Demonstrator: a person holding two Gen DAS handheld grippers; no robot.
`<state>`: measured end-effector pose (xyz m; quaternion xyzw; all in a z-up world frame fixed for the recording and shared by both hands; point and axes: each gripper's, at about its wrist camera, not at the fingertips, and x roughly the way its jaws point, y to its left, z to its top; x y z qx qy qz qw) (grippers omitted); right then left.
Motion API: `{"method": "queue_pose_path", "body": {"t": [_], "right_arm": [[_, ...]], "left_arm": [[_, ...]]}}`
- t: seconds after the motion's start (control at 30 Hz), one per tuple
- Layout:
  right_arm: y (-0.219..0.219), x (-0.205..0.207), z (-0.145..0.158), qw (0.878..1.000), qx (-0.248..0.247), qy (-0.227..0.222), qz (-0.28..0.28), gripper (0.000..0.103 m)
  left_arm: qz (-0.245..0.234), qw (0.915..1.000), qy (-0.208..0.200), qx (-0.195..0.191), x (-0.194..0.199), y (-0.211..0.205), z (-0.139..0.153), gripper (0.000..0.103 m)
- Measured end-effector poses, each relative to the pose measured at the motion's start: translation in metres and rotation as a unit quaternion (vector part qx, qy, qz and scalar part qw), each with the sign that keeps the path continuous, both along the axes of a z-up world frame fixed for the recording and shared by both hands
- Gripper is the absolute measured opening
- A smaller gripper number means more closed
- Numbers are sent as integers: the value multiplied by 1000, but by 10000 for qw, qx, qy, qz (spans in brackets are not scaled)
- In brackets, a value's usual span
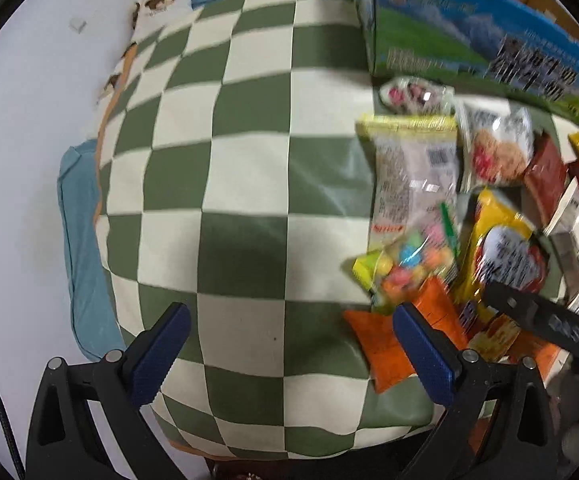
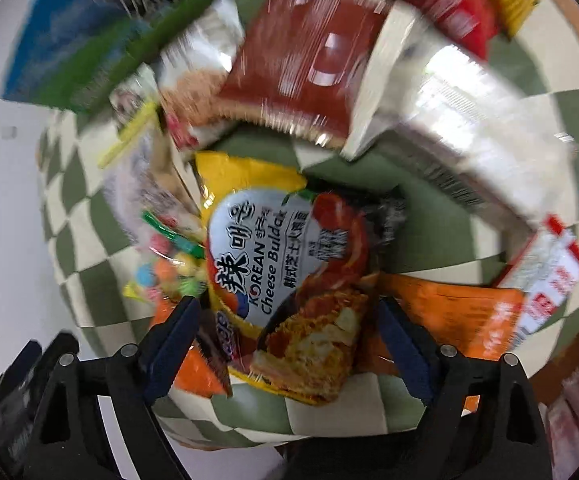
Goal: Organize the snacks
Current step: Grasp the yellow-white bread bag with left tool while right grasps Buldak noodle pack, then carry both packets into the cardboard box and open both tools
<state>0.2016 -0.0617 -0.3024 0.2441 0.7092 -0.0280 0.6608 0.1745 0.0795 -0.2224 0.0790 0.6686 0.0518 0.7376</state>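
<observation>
A pile of snack packets lies on a green-and-white checkered cloth [image 1: 249, 184]. In the left wrist view my left gripper [image 1: 289, 344] is open and empty over bare cloth, its right finger over an orange packet [image 1: 381, 352]. A long yellow-edged packet [image 1: 413, 176], a candy bag [image 1: 405, 268] and a yellow Korean cheese noodle packet [image 1: 505, 256] lie to the right. In the right wrist view my right gripper [image 2: 289, 340] is open, its jaws on either side of the noodle packet [image 2: 285, 272] without closing on it. The right gripper's finger shows in the left view [image 1: 545, 320].
A blue and green box [image 1: 469, 48] stands at the back. A dark red packet [image 2: 305, 68], a silver packet [image 2: 469, 108], a red-and-white packet [image 2: 545, 280] and an orange packet [image 2: 449, 320] lie around the noodles. The cloth ends at a white surface [image 1: 29, 160] on the left.
</observation>
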Motion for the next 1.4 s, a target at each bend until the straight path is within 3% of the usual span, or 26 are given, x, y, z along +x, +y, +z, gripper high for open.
{"method": "queue_pose_path", "body": {"t": [0.17, 0.3, 0.43, 0.63, 0.67, 0.77, 0.87, 1.13, 1.3, 1.4], "right_arm": [[35, 12, -28, 9962, -663, 177, 537, 91], [59, 19, -17, 9834, -1258, -249, 1285, 82], [57, 22, -7, 9730, -1599, -476, 1593, 79], [61, 19, -9, 9739, -1537, -448, 1608, 80], [61, 18, -10, 9755, -1491, -432, 1560, 80], [46, 15, -4, 9802, -1368, -352, 1387, 81], [37, 18, -5, 9825, -1298, -358, 1284, 82], [39, 16, -24, 9827, -1318, -318, 1260, 85], [46, 29, -42, 9786, -1533, -153, 1363, 89], [44, 30, -40, 9781, -1535, -203, 1392, 88]], "left_arm": [[322, 9991, 112, -256, 9, 21, -12, 103], [277, 9978, 96, -600, 33, 16, -13, 103], [71, 9953, 213, -940, 67, -7, -29, 103], [-381, 9885, 549, -1354, 97, -45, -64, 102], [-435, 9883, 560, -1349, 100, -50, -68, 94], [-563, 9873, 638, -1342, 105, -59, -81, 59], [-581, 9879, 553, -1329, 103, -56, -83, 54], [-571, 9947, 365, -771, 79, -2, -73, 53], [-255, 9925, 586, -1047, 86, 18, -99, 55], [-170, 9927, 452, -1109, 83, 26, -95, 49]]}}
